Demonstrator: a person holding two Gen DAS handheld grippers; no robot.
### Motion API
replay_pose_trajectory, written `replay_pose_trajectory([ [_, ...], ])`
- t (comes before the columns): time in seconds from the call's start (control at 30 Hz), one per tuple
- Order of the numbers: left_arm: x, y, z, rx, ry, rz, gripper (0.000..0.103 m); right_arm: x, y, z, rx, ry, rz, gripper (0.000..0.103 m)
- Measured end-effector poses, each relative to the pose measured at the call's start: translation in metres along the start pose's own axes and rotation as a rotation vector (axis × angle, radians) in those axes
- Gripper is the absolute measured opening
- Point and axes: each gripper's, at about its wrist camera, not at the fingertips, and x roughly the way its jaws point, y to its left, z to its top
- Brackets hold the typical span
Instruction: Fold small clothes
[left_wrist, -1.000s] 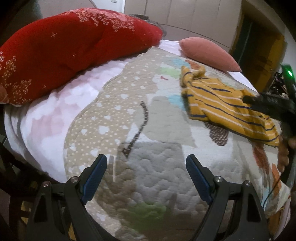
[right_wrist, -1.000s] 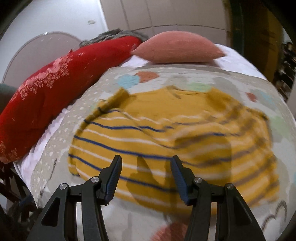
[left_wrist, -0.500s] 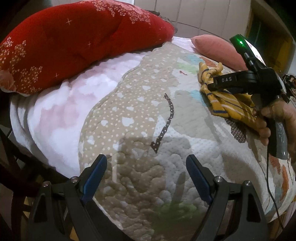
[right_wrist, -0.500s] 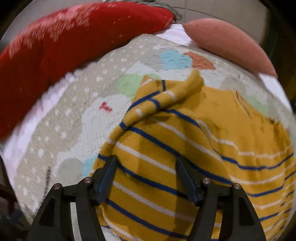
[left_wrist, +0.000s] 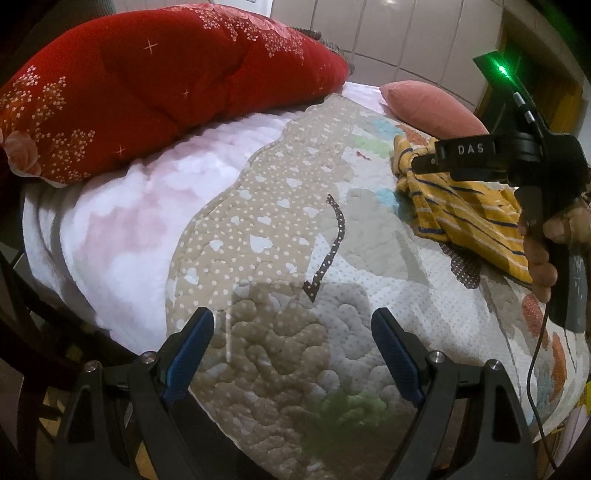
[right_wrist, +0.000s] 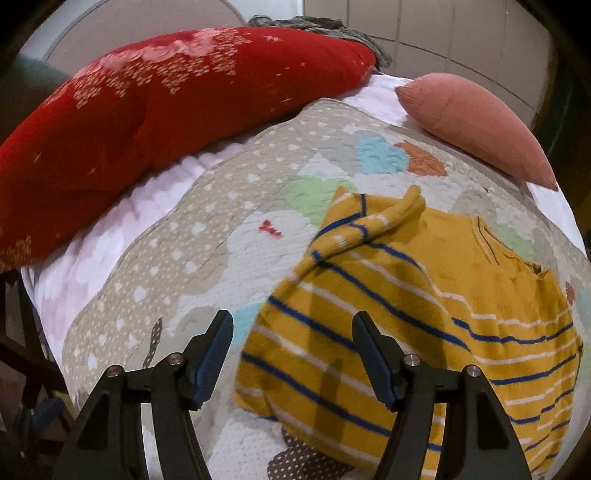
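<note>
Hovering with my right claw (right_wrist: 291, 354) spread wide, jaws empty, I hang just over the left edge of the small yellow striped top (right_wrist: 424, 314), which lies rumpled on the patchwork quilt (right_wrist: 207, 258) toward the bed's far right side, near the pink cushion (right_wrist: 472, 122). My left claw (left_wrist: 291, 350) is spread open too, holding nothing, over the quilt's near edge and well apart from the garment. I judge the folding barely begun: the top is bunched, one sleeve (right_wrist: 373, 218) twisted across it. Next I need to pinch that near hem or sleeve and draw it flat. In the left view my right claw's tips are lost against the cloth, and the top's right side runs out of frame. Whether a second sleeve lies underneath I cannot tell.
</note>
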Motion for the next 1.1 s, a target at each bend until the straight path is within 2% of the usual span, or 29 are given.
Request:
replay_pose_trajectory([
  [0.13, 0.0, 0.002, -0.001, -0.008, 0.002, -0.004, 0.086, 0.001, 0.009, -0.004, -0.032, 0.012, -0.018, 0.072],
  [0.27, 0.002, 0.007, -0.004, -0.026, 0.01, -0.012, 0.086, 0.002, 0.006, -0.002, -0.011, 0.024, -0.032, 0.073],
  [0.4, 0.006, 0.016, -0.007, -0.062, 0.026, -0.023, 0.086, 0.005, 0.003, 0.0, 0.02, 0.034, -0.045, 0.076],
  [0.57, 0.008, 0.027, -0.01, -0.095, 0.035, -0.024, 0.086, 0.017, 0.019, 0.002, -0.014, 0.053, -0.091, 0.08],
  [0.63, 0.008, 0.03, -0.011, -0.102, 0.04, -0.02, 0.086, 0.027, 0.028, 0.003, -0.052, 0.072, -0.175, 0.08],
  [0.73, 0.008, 0.032, -0.011, -0.106, 0.052, -0.018, 0.086, 0.055, 0.039, 0.003, -0.15, 0.129, -0.386, 0.08],
  [0.8, 0.006, 0.031, -0.012, -0.104, 0.051, -0.016, 0.086, 0.076, 0.038, 0.0, -0.186, 0.171, -0.452, 0.08],
  [0.83, 0.005, 0.03, -0.012, -0.101, 0.05, -0.013, 0.086, 0.078, 0.038, -0.001, -0.184, 0.154, -0.457, 0.079],
  [0.87, 0.003, 0.029, -0.012, -0.099, 0.048, -0.007, 0.086, 0.078, 0.04, -0.002, -0.191, 0.125, -0.462, 0.075],
  [0.9, 0.001, 0.029, -0.012, -0.098, 0.049, -0.004, 0.086, 0.078, 0.042, -0.003, -0.204, 0.12, -0.459, 0.065],
  [0.93, 0.0, 0.027, -0.012, -0.096, 0.051, -0.001, 0.086, 0.077, 0.045, -0.004, -0.224, 0.11, -0.457, 0.048],
  [1.0, -0.005, 0.022, -0.01, -0.087, 0.05, -0.001, 0.086, 0.071, 0.045, -0.005, -0.239, 0.084, -0.477, 0.033],
  [1.03, -0.008, 0.02, -0.009, -0.081, 0.046, 0.001, 0.086, 0.065, 0.041, -0.005, -0.222, 0.072, -0.451, 0.027],
  [1.1, -0.014, 0.012, -0.006, -0.058, 0.034, 0.013, 0.086, 0.041, 0.018, -0.001, -0.127, 0.027, -0.356, 0.023],
])
